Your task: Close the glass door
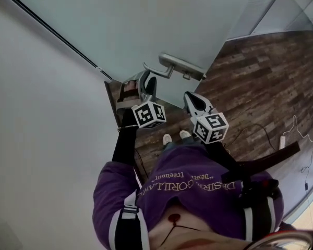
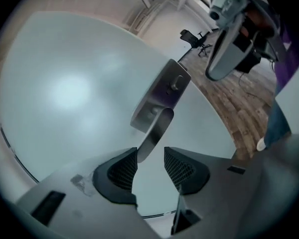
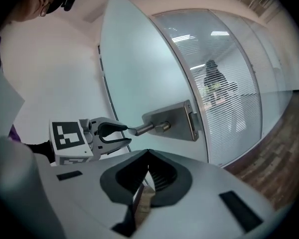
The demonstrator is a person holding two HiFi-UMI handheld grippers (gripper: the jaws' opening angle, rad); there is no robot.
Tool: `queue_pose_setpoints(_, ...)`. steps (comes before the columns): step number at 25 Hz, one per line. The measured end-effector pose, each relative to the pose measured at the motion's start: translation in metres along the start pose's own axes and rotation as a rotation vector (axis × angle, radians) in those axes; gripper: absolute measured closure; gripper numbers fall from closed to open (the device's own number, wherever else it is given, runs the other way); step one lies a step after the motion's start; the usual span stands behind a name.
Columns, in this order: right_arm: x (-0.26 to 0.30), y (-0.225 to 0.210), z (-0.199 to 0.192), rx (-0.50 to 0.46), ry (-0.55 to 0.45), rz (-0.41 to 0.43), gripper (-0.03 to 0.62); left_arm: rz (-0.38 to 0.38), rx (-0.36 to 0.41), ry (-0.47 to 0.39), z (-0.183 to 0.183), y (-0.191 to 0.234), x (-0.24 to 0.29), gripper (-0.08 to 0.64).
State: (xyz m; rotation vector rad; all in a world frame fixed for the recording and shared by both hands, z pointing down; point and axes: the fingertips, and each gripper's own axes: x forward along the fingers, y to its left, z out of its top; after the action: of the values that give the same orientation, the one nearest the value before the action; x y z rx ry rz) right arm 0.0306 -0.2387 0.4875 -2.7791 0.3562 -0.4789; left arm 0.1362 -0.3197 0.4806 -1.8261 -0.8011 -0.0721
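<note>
Glass door [image 1: 146,25]: one frosted, pale blue-green pane, straight ahead of the person. It is hinged beside the white wall [image 1: 41,113], and its free edge stands out over the wood floor [image 1: 261,77].
Lever handle [image 1: 172,62]: one, brushed steel, on one steel lock plate [image 3: 172,121] near the free edge.
Grippers: two.
Left gripper [image 1: 146,82]: raised to the lever on an outstretched, black-sleeved arm. Its jaws are apart with the lever's free end between them, close to one pad; contact cannot be made out.
Right gripper [image 1: 190,98]: held just beside the left one, lower, pointing at the door under the handle. Its jaws are pressed together on nothing.
</note>
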Motion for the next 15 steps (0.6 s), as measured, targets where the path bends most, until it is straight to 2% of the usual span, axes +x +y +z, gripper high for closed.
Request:
queue_pose_setpoints(7, -0.008, -0.001, -0.011, 0.020, -0.032, -0.088, 0.595, 0.048, 0.198, -0.040, 0.001, 0.004, 0.001, 0.417)
queue_pose_setpoints(11, -0.011, 0.001, -0.012, 0.030, -0.044, -0.125, 0.595, 0.035, 0.244, -0.069, 0.008, 0.008, 0.013, 0.417)
queue_pose_setpoints(15, -0.016, -0.002, -0.013, 0.045, -0.058, -0.178, 0.595, 0.044, 0.256, -0.093, 0.011, 0.005, 0.018, 0.419)
